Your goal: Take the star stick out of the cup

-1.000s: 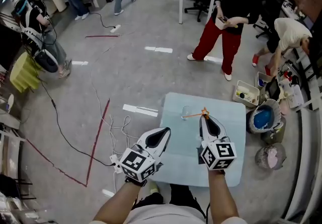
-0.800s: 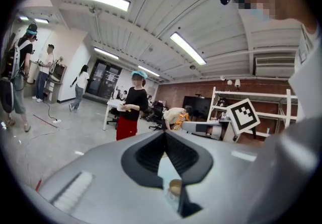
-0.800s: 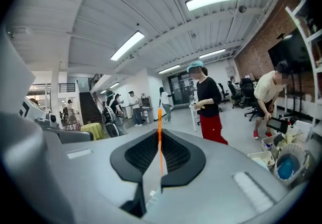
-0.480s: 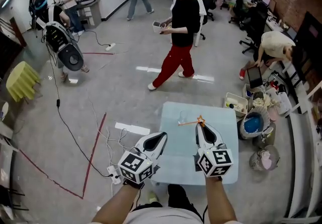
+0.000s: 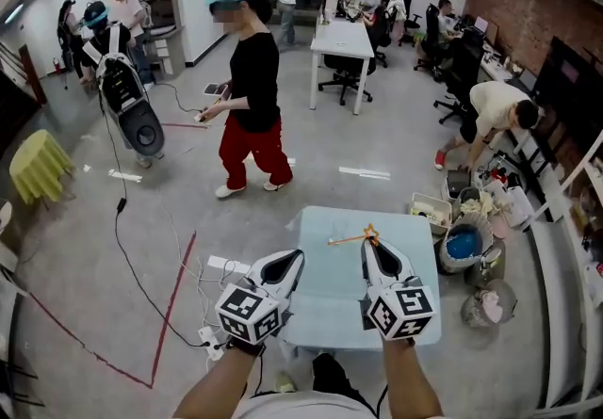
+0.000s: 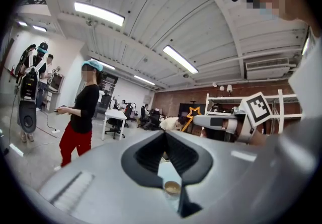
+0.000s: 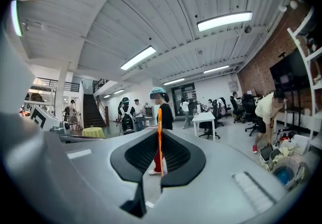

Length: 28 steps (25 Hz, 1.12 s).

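Since the earlier frame the view has swung up and the person in red trousers (image 5: 251,97) has walked off to the left. The right tongs (image 5: 369,244) still hold at the same spot over the pale blue counter (image 5: 325,299). They are clenched on the star stick (image 5: 350,239), close to its star end. The stick lies crosswise to the tongs, its bare tail pointing toward the left tongs (image 5: 290,259), and it touches nothing else. The left tongs have their tips together, hold nothing, and are the nearer to that free tail. The cup (image 6: 172,188) shows only in the left gripper view, down on the counter and apart from the stick, so the task looks done. Grey floor (image 5: 188,191), trailing cables and seated workers fill the room.
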{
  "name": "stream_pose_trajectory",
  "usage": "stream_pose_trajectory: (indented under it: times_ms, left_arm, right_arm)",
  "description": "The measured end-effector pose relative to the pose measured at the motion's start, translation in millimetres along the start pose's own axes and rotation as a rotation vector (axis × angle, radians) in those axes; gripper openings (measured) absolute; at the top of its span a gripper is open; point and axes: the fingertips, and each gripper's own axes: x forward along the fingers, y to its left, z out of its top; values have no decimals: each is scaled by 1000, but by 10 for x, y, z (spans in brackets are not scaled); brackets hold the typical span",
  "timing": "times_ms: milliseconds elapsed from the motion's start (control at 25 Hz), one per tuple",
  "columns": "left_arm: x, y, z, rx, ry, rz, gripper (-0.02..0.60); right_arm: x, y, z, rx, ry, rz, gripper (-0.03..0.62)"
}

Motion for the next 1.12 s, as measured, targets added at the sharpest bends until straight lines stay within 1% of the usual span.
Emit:
stream_pose_trajectory:
  times_ms: [440,680,1120]
  left_arm:
    - [-398,-144,99,20,-27,1,6]
    - [-467,-194,206,25,-43,7,6]
    - [-556,-250,236,31,-48,3,6]
  right_arm:
    - [-401,508,133,-36,-27,28,28]
    - [-481,576,169,-49,-25,31,28]
    - [-536,658,150,-42,-22,32,28]
